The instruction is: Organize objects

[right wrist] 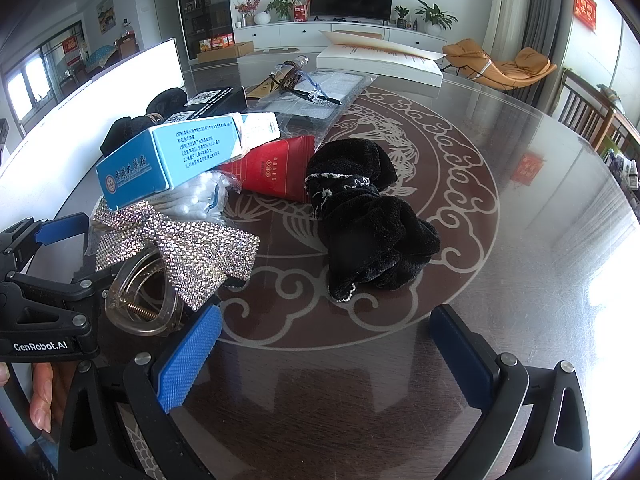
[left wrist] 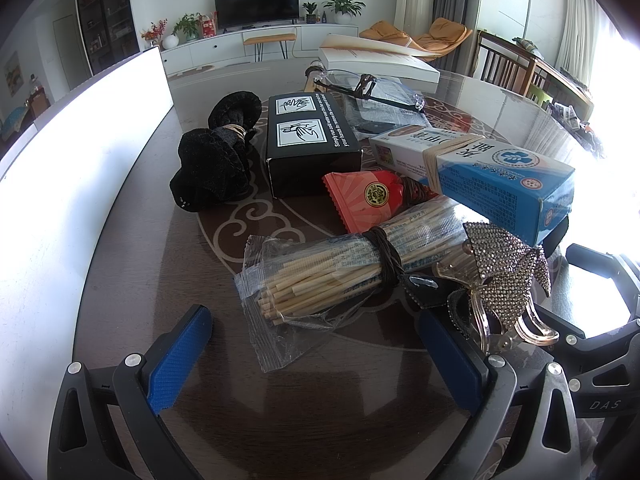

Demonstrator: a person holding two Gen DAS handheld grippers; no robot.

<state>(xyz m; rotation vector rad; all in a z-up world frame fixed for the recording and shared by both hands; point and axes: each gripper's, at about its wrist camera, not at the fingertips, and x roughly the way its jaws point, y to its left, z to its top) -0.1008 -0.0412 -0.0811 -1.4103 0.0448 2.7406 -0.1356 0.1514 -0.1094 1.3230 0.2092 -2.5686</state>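
Both grippers, left (left wrist: pixel 316 354) and right (right wrist: pixel 326 356), gape empty; the box (left wrist: pixel 496 174) half-hides the swabs (left wrist: pixel 340 272).

Glossy glass tabletop (right wrist: pixel 520 240), fuzzy black cloth (right wrist: pixel 372 220), sparkling rhinestone hair clip (right wrist: pixel 180 256), crinkly clear plastic wrap (left wrist: pixel 280 336).

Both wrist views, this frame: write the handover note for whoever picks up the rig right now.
Left tool: open, empty, facing the bagged cotton swabs.
Right tool: open, empty, facing the black scrunchie.
The rhinestone bow hair clip lies between the tools. The blue medicine box rests tilted atop the swabs and red packet; the black box sits behind.
Done: nothing visibly sorted. Left: the whole pile on the glass table.
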